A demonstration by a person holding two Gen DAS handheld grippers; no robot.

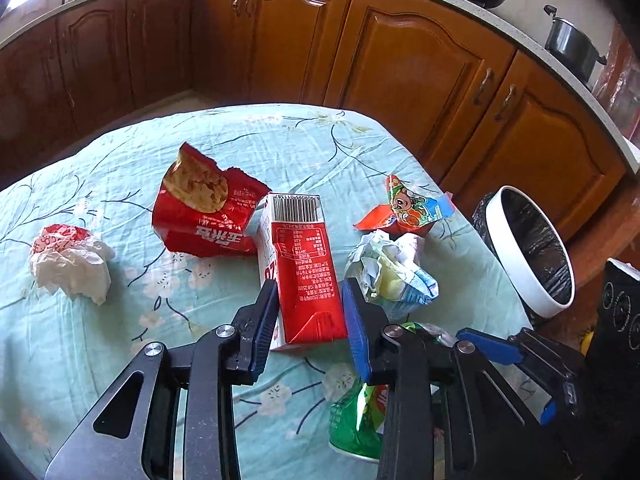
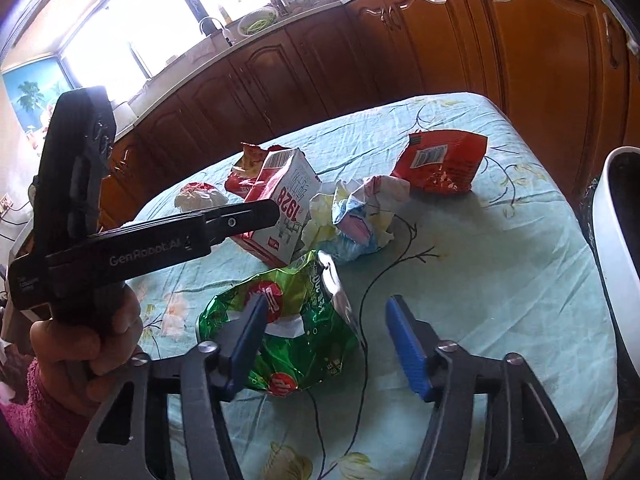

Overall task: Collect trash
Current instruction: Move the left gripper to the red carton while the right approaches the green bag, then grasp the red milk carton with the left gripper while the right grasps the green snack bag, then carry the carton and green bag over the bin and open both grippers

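- The left gripper (image 1: 310, 320) has its fingers spread around the lower end of the red milk carton (image 1: 304, 268) lying on the table (image 1: 120, 312); whether they touch it is unclear.
- The right gripper (image 2: 326, 340) is spread wide at the green bag (image 2: 288, 320).
- Only the left view shows the bin's (image 1: 532, 248) whole rim.

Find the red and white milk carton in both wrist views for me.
Left wrist view: milk carton lies centre, between the left hand-held gripper fingers.
Right wrist view: carton sits upper middle, beyond the green bag.
Shared landmark: crumpled pastel wrapper beside it.
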